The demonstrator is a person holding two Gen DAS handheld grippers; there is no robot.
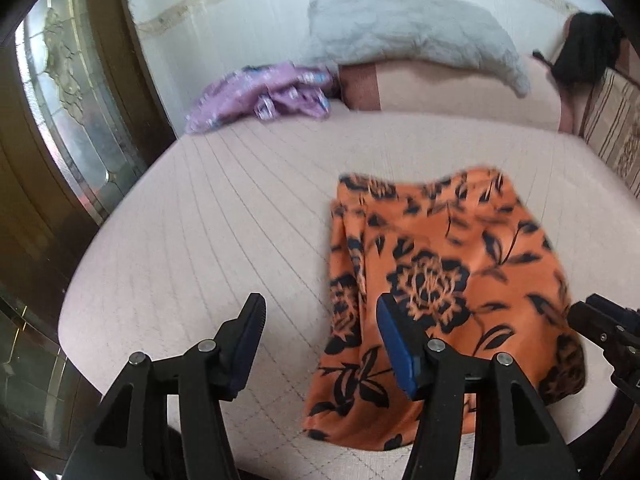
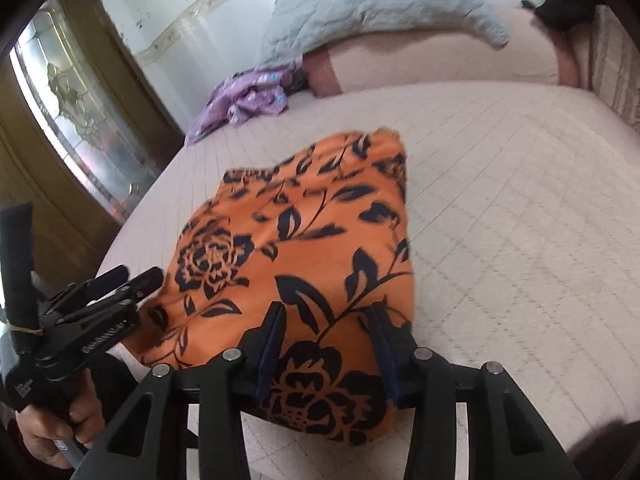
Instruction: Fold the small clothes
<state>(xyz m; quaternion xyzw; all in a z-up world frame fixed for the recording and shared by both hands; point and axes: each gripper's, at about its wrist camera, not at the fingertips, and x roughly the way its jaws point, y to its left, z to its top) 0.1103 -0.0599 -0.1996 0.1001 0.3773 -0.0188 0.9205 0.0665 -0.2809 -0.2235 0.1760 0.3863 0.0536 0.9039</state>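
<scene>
An orange garment with a black flower print (image 1: 444, 276) lies folded on the pale quilted bed (image 1: 224, 216); it also shows in the right wrist view (image 2: 296, 248). My left gripper (image 1: 320, 312) is open and empty, hovering over the garment's left edge. My right gripper (image 2: 326, 312) is open and empty, just above the garment's near end. The left gripper also shows at the left of the right wrist view (image 2: 132, 280), beside the garment's near left corner. The right gripper's body shows at the right edge of the left wrist view (image 1: 608, 328).
A crumpled purple garment (image 1: 264, 94) lies at the far left of the bed, next to a pink bolster (image 1: 452, 88) with a grey pillow (image 1: 412, 32) on it. A wooden door with glass (image 1: 68, 92) stands at the left. A dark object (image 1: 588, 48) sits far right.
</scene>
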